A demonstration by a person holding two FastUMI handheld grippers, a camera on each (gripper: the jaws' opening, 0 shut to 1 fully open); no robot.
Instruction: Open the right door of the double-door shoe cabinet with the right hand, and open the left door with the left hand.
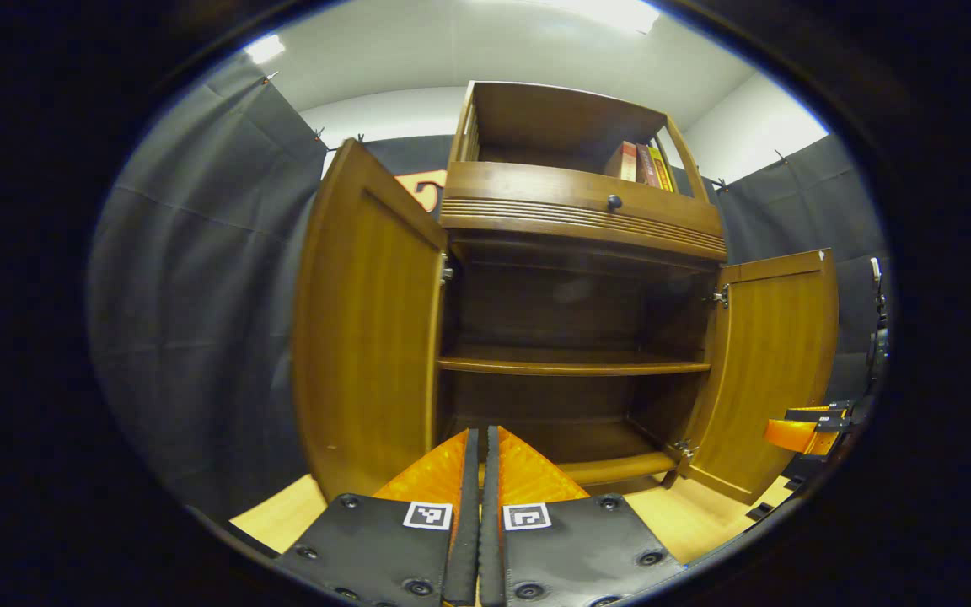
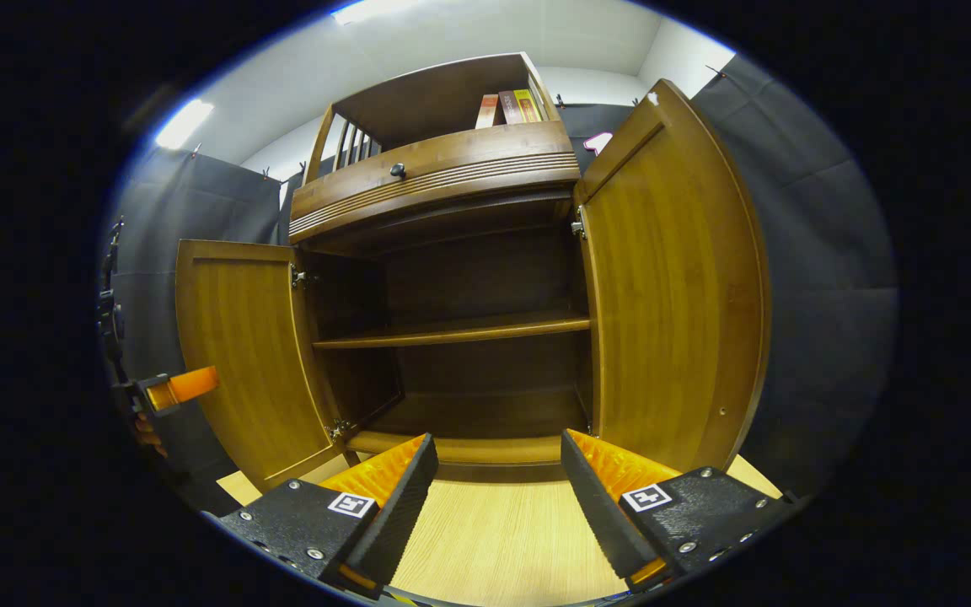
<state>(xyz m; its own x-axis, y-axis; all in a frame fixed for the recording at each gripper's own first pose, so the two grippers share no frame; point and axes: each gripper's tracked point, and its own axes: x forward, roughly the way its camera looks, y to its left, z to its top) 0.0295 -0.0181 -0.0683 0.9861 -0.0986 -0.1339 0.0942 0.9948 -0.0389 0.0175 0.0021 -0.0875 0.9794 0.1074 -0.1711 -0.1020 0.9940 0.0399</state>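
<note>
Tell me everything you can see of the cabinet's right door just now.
The right door is a brown wooden panel with a raised frame, swung wide open on two metal hinges at its inner edge, upright. Its inner face shows in the right gripper view. In the left gripper view it stands open at the cabinet's far side. Nothing touches it; the open right hand-held gripper sits apart, below.

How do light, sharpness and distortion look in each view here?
Left gripper view: sharp, ceiling light glares at the top, cabinet interior dim, left door bowed by the fisheye. Right gripper view: sharp, right door bulges outward, lower shelf recess in shadow.
</note>
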